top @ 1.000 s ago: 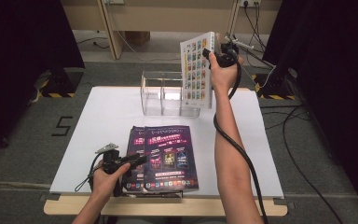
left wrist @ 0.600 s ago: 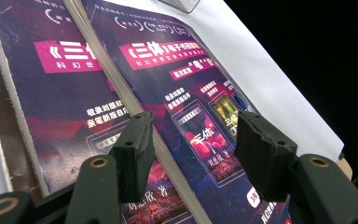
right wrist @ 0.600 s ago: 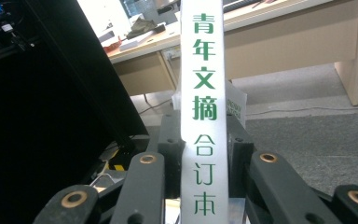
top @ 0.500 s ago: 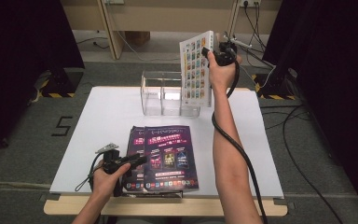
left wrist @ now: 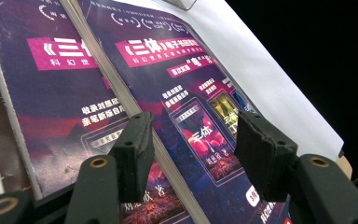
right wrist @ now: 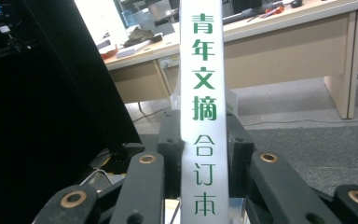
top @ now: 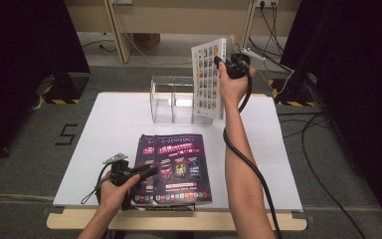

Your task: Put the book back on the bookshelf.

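Spanning the scene, the white table [top: 119, 124] carried a clear acrylic rack [top: 171, 99] at its far side and two dark magazines [top: 176, 167] at its near edge. The right gripper [top: 223, 63], jaws clamped on the spine, held the white book [top: 208, 79] upright above the rack's right compartment. Lowering it vertically, square to the dividers, would seat it cleanly; the left gripper [left wrist: 191, 149] rested over the magazines, jaws apart.

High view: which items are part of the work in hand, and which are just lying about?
In the job:
white book, clamped by the right gripper
clear organizer
dark magazines at the left gripper

Lying about:
floor cables
desks behind
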A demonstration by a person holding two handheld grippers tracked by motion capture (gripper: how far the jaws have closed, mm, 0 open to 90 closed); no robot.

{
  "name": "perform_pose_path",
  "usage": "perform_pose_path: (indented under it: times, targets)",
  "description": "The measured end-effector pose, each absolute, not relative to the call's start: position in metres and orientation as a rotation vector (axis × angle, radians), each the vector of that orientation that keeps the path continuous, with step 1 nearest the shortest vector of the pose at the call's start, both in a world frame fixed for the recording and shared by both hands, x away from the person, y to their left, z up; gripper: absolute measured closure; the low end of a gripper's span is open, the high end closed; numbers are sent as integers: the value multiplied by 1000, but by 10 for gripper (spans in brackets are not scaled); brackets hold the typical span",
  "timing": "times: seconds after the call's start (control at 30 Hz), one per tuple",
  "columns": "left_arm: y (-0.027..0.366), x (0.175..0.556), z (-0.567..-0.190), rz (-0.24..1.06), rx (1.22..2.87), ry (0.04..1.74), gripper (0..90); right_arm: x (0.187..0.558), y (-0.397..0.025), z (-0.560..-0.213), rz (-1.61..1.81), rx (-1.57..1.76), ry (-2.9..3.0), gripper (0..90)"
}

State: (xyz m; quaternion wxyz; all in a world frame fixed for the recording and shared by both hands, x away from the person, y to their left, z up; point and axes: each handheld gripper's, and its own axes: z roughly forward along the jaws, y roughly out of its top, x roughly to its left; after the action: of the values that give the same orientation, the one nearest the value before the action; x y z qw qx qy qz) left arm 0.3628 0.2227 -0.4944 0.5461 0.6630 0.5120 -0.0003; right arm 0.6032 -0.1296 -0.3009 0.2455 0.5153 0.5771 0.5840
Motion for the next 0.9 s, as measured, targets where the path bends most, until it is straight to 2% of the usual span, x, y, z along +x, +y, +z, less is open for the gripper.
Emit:
perform_pose_path:
  times: [0.53, 0.9]
  targets:
    - [226, 362, -494, 8, 1568, 1217, 459, 580, -117, -319, 1563, 1333, 1535, 738]
    - [223, 361, -493, 7, 1573, 1210, 459, 559, -127, -323, 1552, 1282, 1553, 730]
